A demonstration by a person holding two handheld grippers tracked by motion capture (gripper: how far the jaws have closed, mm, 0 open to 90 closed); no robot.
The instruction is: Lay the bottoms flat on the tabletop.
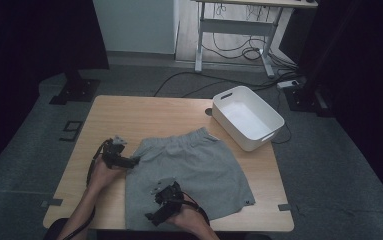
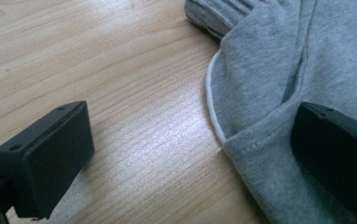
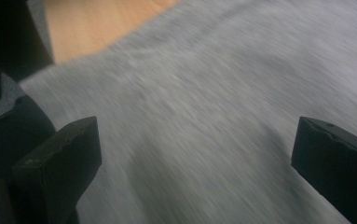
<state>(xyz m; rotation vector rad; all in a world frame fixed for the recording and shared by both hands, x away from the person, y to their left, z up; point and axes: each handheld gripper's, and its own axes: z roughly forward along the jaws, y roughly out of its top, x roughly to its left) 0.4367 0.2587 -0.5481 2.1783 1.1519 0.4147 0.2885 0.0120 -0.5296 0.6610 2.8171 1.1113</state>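
While the grey shorts [image 1: 184, 172] lay flat on the table [image 1: 129, 115], the left gripper [image 1: 129, 161] straddled their left edge, jaws apart; the right gripper [image 1: 154, 216] hovered wide open above the near hem. Clean folding probably required pinching only the edge.

Dim room, grey floor [image 1: 24, 150], white desk frame [image 1: 239, 30], tangled cables [image 1: 234, 52], pale wall [image 1: 134, 25]
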